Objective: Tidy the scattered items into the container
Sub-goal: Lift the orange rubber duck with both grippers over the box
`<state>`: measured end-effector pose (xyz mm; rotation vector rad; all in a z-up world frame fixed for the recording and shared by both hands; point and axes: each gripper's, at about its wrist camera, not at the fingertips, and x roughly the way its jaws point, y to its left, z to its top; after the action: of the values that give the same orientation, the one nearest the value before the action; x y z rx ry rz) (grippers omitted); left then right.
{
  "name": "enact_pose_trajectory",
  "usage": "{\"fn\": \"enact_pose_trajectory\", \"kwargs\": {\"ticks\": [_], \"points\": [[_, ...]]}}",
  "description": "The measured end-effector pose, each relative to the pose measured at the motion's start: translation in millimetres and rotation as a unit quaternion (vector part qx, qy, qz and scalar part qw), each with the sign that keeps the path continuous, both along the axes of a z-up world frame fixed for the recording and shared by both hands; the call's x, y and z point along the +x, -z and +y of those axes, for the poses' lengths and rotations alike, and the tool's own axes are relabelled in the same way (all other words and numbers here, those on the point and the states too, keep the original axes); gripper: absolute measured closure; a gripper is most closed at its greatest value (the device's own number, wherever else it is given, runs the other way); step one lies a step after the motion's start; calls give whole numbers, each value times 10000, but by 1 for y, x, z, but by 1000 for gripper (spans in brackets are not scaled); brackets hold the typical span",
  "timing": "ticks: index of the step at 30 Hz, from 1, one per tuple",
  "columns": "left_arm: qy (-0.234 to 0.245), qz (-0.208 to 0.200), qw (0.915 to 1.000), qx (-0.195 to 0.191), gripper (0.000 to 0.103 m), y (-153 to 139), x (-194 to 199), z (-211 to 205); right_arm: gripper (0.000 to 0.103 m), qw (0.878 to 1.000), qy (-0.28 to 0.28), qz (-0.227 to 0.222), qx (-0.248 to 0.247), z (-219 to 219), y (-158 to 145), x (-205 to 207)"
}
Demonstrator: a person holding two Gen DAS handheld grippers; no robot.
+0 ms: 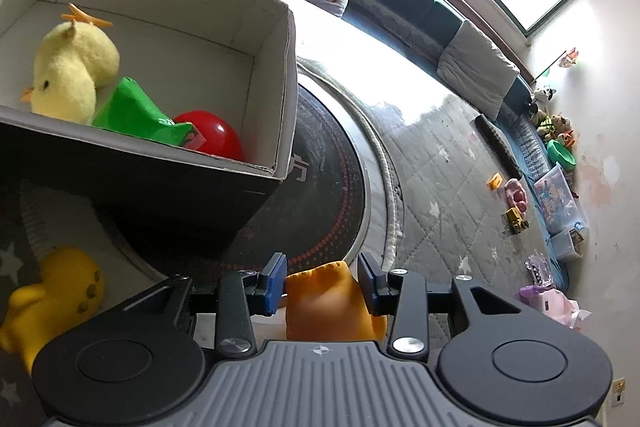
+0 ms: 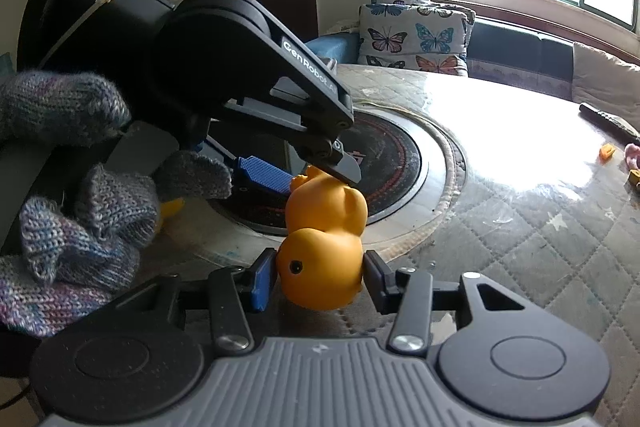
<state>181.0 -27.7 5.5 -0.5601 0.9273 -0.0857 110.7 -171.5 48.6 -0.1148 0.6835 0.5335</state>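
Right gripper [image 2: 320, 277] clamping orange duck [image 2: 320, 267] by head; body stretching far toward left gripper [image 2: 316, 169], whose pads are standing apart around duck tail, not pressing; container [image 1: 286, 67] sitting far-left of left gripper.

An orange rubber duck [image 2: 322, 267] sits at lower centre between blue pads [image 2: 262, 283], a grey-purple knitted glove [image 2: 80, 227] at left, a butterfly-patterned cushion [image 2: 416, 35] above, while the white-lined box [image 1: 256, 75] holds a yellow plush chick [image 1: 68, 75], a green, perhaps fabric, item [image 1: 132, 111] and a red ball [image 1: 216, 139].
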Motion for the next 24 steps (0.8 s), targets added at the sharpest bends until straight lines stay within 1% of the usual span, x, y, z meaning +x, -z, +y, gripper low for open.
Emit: {"fn": "enact_pose_trajectory", "kwargs": {"ticks": [7, 13, 19, 24], "points": [[-48, -375, 9992, 90, 61, -29, -11, 7, 56, 9997, -67, -232, 39, 6, -21, -6], [-178, -659, 9975, 169, 61, -55, -12, 24, 56, 9987, -196, -452, 106, 20, -42, -1], [-282, -959, 9943, 364, 61, -82, -1, 43, 57, 9972, -314, -634, 224, 42, -63, 20], [-416, -1042, 9928, 423, 61, -93, 16, 65, 56, 9959, -474, -717, 275, 61, -72, 43]]}}
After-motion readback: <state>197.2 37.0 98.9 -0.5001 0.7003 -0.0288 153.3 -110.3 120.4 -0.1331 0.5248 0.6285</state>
